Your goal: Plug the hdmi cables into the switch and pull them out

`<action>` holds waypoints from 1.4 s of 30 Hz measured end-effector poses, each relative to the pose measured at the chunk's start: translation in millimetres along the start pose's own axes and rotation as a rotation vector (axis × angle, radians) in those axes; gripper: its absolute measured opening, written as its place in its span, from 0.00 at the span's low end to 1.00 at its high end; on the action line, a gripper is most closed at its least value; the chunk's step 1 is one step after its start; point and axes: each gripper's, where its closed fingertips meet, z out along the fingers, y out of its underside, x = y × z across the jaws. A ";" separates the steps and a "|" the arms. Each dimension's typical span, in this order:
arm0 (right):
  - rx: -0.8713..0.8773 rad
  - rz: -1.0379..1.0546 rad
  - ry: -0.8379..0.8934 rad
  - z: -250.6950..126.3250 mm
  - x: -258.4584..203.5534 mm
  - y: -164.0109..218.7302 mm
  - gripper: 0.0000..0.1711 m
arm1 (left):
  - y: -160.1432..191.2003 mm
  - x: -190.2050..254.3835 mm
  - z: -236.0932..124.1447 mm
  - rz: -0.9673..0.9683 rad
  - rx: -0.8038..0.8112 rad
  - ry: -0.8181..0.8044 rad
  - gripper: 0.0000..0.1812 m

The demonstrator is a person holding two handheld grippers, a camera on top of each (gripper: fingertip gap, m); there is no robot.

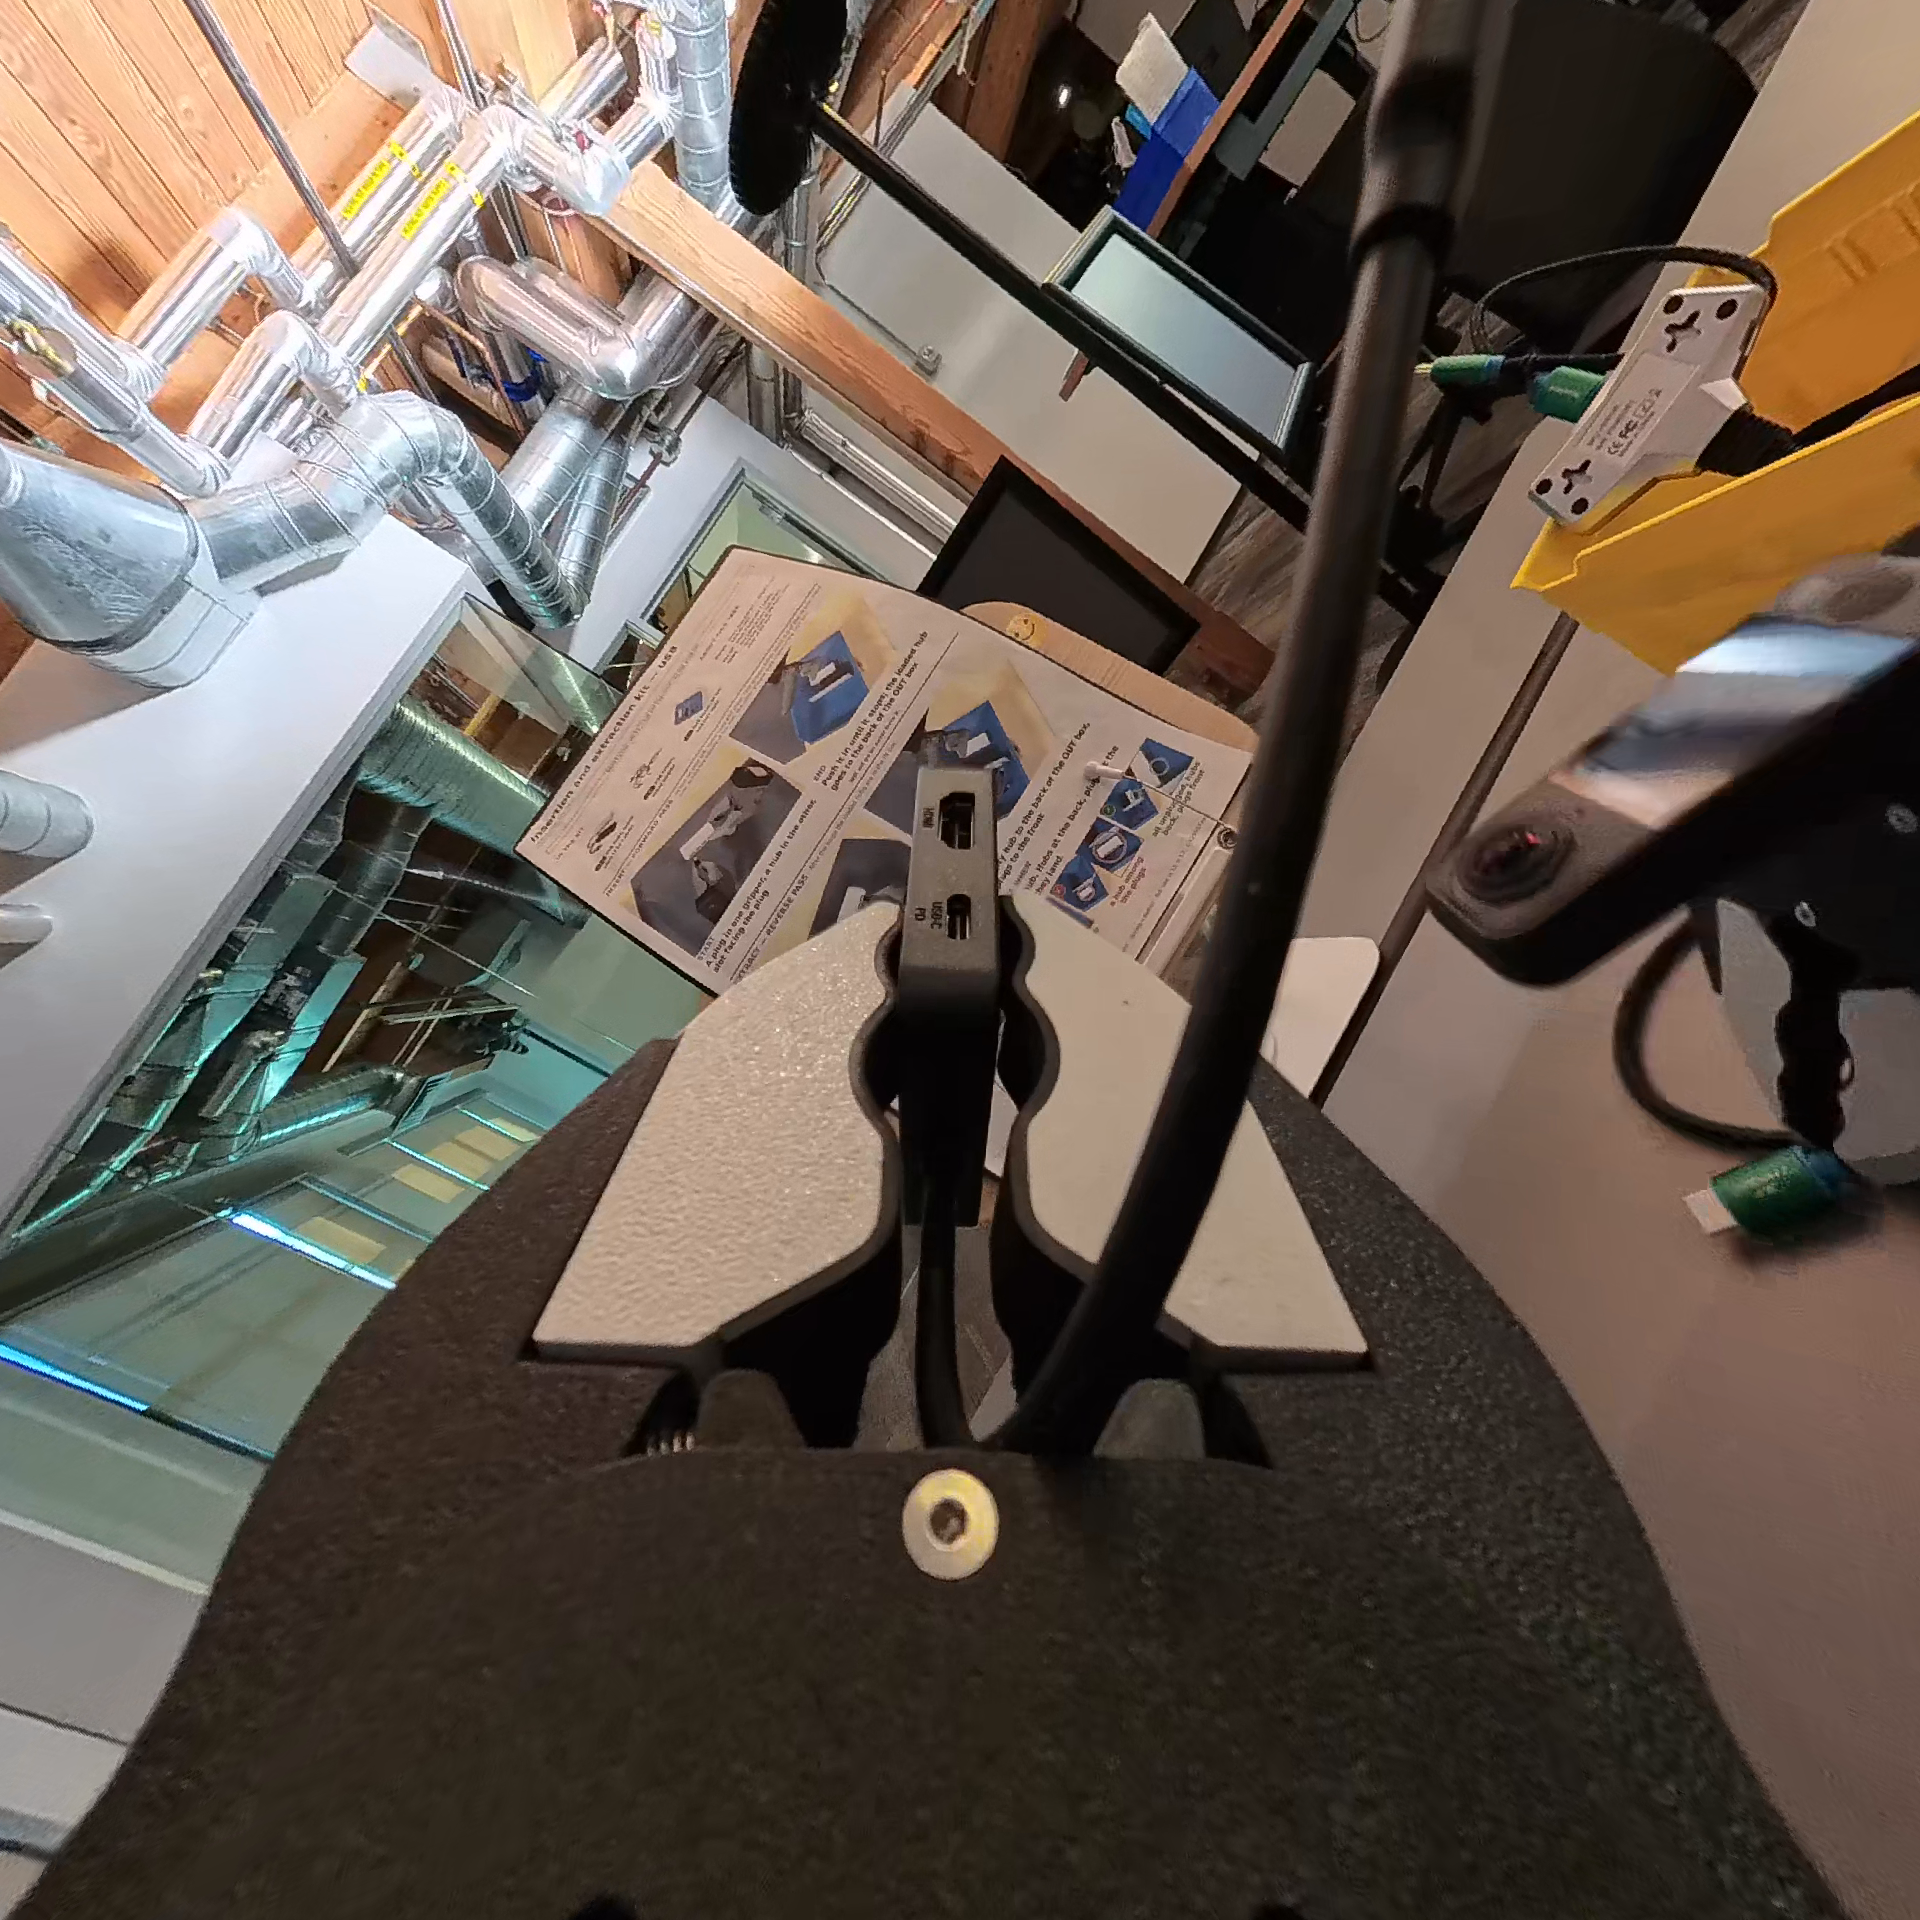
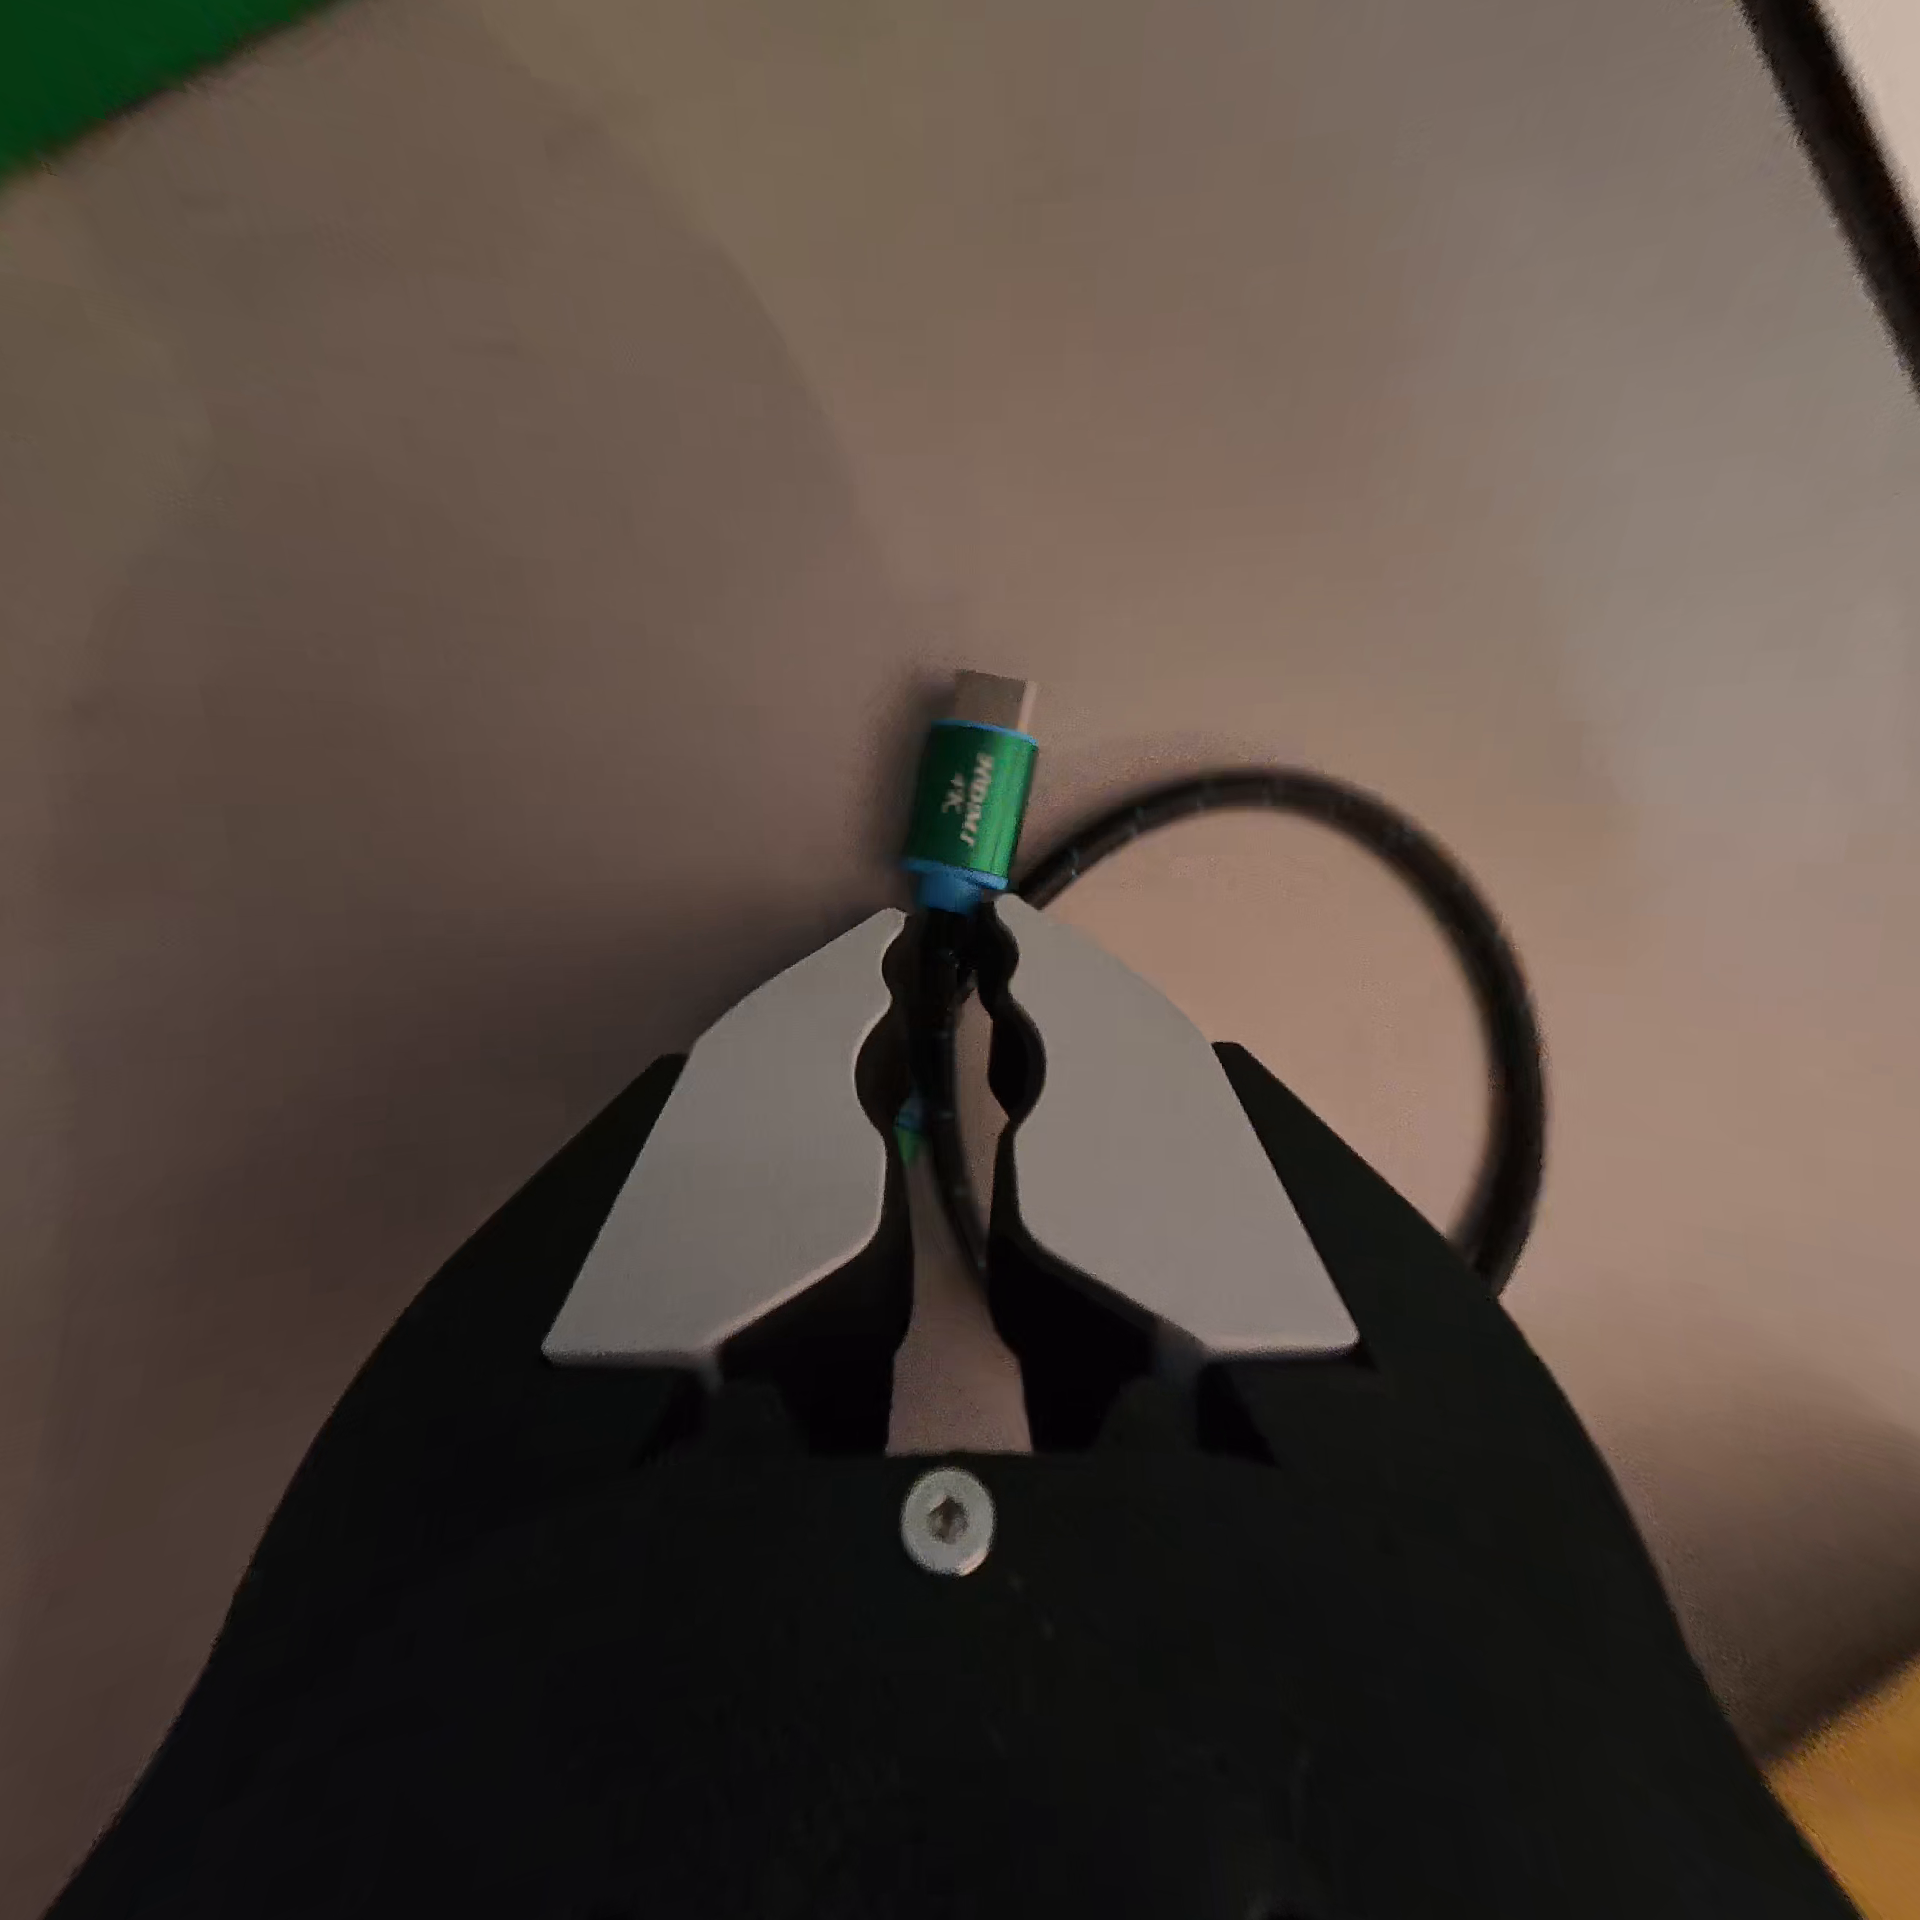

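Note:
My left gripper (image 1: 948, 914) is shut on a slim black switch (image 1: 951, 883), held upright with its two ports facing the camera; both ports are empty. Its own short lead runs down between the fingers. A thick black cable (image 1: 1340, 582) crosses in front on the right. My right gripper (image 2: 948, 920) is shut on a braided black cable just behind a green plug (image 2: 966, 795) with a blue collar and a bare metal tip; the plug points away over the grey table (image 2: 520, 520). The right gripper's body (image 1: 1704, 790) and the same green plug (image 1: 1777, 1190) show at the right of the left wrist view.
A yellow bin (image 1: 1745, 520) holds a white adapter (image 1: 1642, 405) with two more green plugs (image 1: 1558, 393). A printed instruction sheet (image 1: 831, 769) stands behind the switch. Silver ducts and wooden beams fill the upper left. The cable loops to the right (image 2: 1496, 1039). The left gripper's tips are roughly 30 centimetres from the right gripper's.

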 end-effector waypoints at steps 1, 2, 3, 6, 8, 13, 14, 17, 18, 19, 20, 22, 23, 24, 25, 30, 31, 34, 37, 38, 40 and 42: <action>0.025 0.026 -0.068 -3.4 -3.3 -3.4 0.05 | 0.9 0.0 0.2 0.009 -0.007 -0.003 0.08; 0.055 0.058 -0.127 -9.3 -5.1 -7.7 0.05 | 1.7 -0.6 0.2 0.017 -0.012 -0.009 0.07; 0.087 0.086 -0.175 -17.4 -4.9 -12.9 0.05 | 2.5 -0.9 0.2 0.023 -0.018 -0.011 0.08; 0.254 0.155 -0.371 -56.2 -11.1 -38.2 0.05 | 3.7 -2.5 0.0 0.016 -0.023 -0.013 0.07; 0.374 0.180 -0.560 -89.6 -21.5 -54.2 0.06 | 3.9 -3.7 -0.4 0.002 -0.021 -0.013 0.07; 0.537 0.232 -0.924 -151.0 -34.9 -69.0 0.05 | 4.1 -7.8 -2.5 0.001 -0.016 -0.027 0.08; 0.553 0.248 -0.997 -159.3 -37.6 -69.8 0.05 | 3.9 -8.1 -2.9 0.004 -0.015 -0.030 0.08; 0.579 0.306 -1.199 -178.4 -44.1 -72.0 0.05 | 3.0 -8.6 -4.0 0.026 -0.011 -0.038 0.08; 0.581 0.312 -1.240 -182.2 -45.7 -72.2 0.05 | 2.2 -8.5 -4.4 0.039 -0.007 -0.041 0.08; 0.594 0.307 -1.264 -185.9 -46.6 -72.9 0.05 | 1.6 -8.3 -4.9 0.053 -0.003 -0.045 0.08; 0.605 0.300 -1.284 -190.1 -47.4 -73.3 0.05 | 1.2 -7.8 -5.2 0.069 -0.002 -0.046 0.08; 0.621 0.262 -1.270 -195.9 -47.9 -72.8 0.05 | 0.3 -5.6 -5.8 0.100 0.006 -0.043 0.08; 0.636 0.237 -1.261 -200.1 -48.2 -72.6 0.05 | 0.4 -5.4 -5.5 0.106 0.003 -0.047 0.08; 0.649 0.222 -1.263 -205.7 -48.4 -72.4 0.05 | 1.0 -4.6 -4.8 0.106 -0.003 -0.044 0.08; 0.656 0.213 -1.255 -209.7 -48.0 -72.5 0.05 | 1.5 -2.8 -3.8 0.107 -0.008 -0.035 0.08; 0.679 0.165 -1.196 -220.9 -48.3 -71.5 0.05 | -2.1 5.1 -1.4 0.121 0.002 -0.017 0.08; 0.680 0.161 -1.188 -221.5 -48.6 -71.5 0.05 | -3.3 6.5 -1.1 0.127 0.005 -0.014 0.08; 0.644 0.212 -1.169 -208.3 -48.1 -71.9 0.05 | -2.8 8.9 0.2 0.145 -0.007 -0.011 0.08; 0.521 0.437 -1.336 -176.4 -54.3 -72.1 0.05 | 0.4 8.6 0.7 0.133 -0.017 -0.005 0.08; 0.469 0.509 -1.406 -163.3 -59.3 -71.1 0.05 | 0.5 7.7 0.4 0.121 -0.014 -0.004 0.08; 0.368 0.617 -1.529 -138.9 -72.7 -67.2 0.05 | 0.0 5.9 -0.7 0.095 -0.005 0.001 0.07; 0.304 0.708 -1.632 -123.7 -81.8 -65.5 0.05 | -1.4 4.0 -2.3 0.075 0.005 0.002 0.07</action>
